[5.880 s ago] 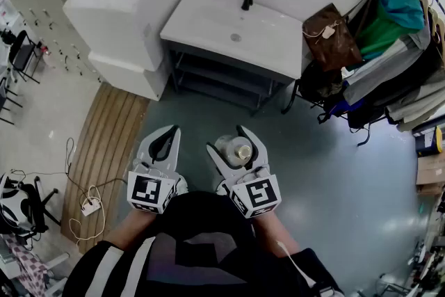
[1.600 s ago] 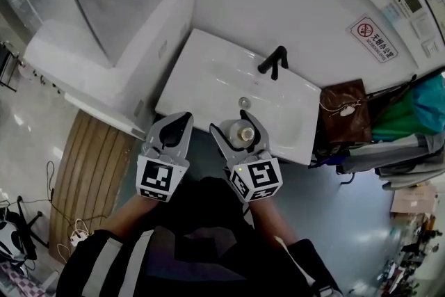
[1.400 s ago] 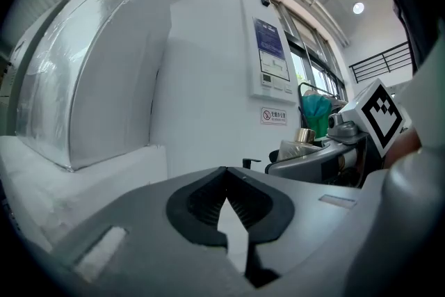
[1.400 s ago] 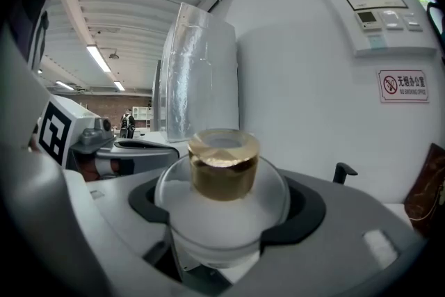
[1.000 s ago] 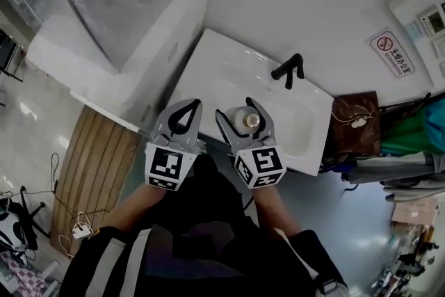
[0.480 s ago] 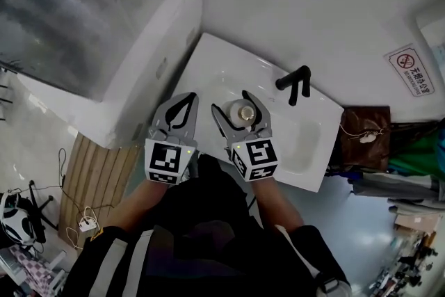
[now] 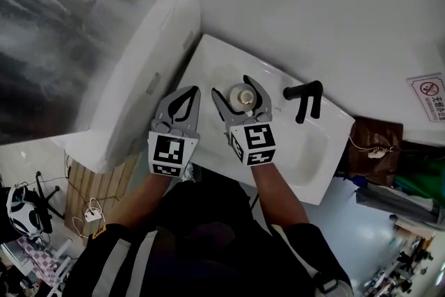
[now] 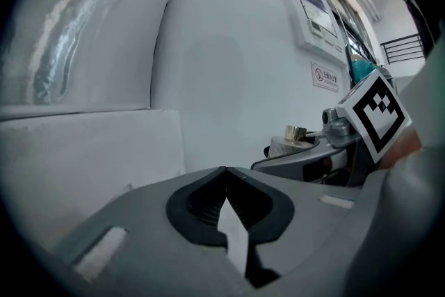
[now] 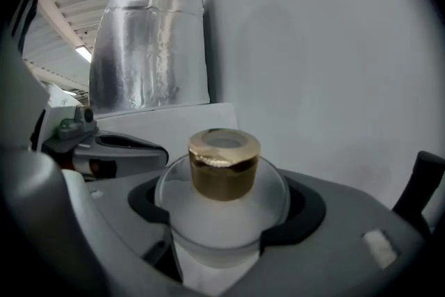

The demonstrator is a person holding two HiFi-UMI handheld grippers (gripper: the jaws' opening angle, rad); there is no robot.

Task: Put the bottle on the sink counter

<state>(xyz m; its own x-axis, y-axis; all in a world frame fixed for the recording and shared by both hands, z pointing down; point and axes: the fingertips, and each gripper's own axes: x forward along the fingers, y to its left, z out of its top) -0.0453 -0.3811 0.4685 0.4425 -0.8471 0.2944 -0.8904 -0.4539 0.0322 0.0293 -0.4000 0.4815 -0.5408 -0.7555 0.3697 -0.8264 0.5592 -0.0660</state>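
A round frosted bottle (image 9: 222,209) with a gold cap (image 9: 224,163) stands upright between the jaws of my right gripper (image 7: 241,92), which is shut on it. In the head view the bottle (image 7: 241,94) hangs over the left part of the white sink counter (image 7: 208,69). My left gripper (image 7: 182,102) is just to the left of it, over the counter's left edge, shut with nothing in it. The left gripper view shows the bottle (image 8: 290,142) to the right, held in the right gripper (image 8: 313,153).
A black tap (image 7: 304,97) stands at the back of the sink basin (image 7: 306,149), right of the bottle. A white wall rises behind the counter. A white bathtub edge (image 7: 149,59) runs along the left. A brown bag (image 7: 372,146) hangs at the right.
The view has shifted closer over the sink. Both grippers have moved slightly forward over the counter's left part, the bottle still held in the right one.
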